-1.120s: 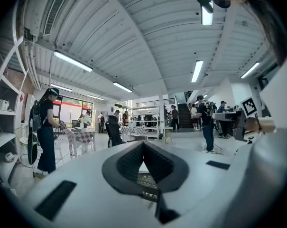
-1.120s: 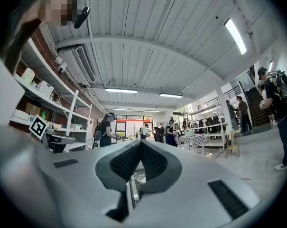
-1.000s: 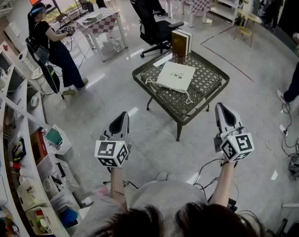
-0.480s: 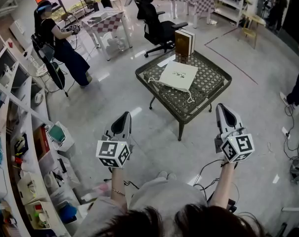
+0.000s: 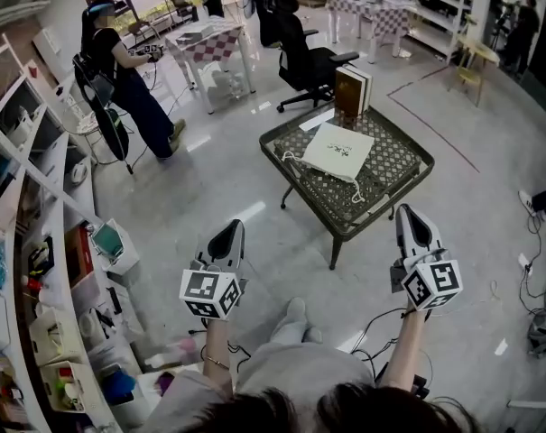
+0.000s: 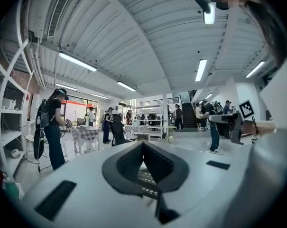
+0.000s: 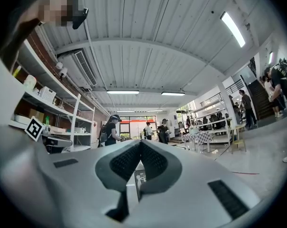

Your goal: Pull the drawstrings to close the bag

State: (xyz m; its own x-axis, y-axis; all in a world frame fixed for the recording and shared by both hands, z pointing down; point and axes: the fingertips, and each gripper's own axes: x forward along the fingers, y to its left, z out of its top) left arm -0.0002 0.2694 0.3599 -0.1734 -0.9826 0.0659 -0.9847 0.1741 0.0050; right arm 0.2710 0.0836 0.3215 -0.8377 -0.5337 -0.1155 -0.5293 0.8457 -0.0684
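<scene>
Left gripper (image 5: pixel 229 234) and right gripper (image 5: pixel 410 213) are hovering clamped, empty, well short of bench (image 5: pixel 394 156). Should be opening before grabbing bag (image 5: pixel 338 151) drawstrings (image 5: pixel 355 186).

One bag (image 5: pixel 338 151), one table (image 5: pixel 394 152), two grippers (image 5: pixel 231 233) (image 5: pixel 411 216)

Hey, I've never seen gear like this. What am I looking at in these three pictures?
No robot here: a person holds a two-jaw gripping tool in each hand. The downward picture comes from a camera on the person's head; it shows the left gripper and right gripper held in the air, short of a low mesh table. The patterned cubes belong to the tools. The other two pictures come from cameras riding on each gripper, looking along its jaws. Both pairs of jaws are closed and empty. On the table are a white drawstring bag and, at its far edge, some upright books.
</scene>
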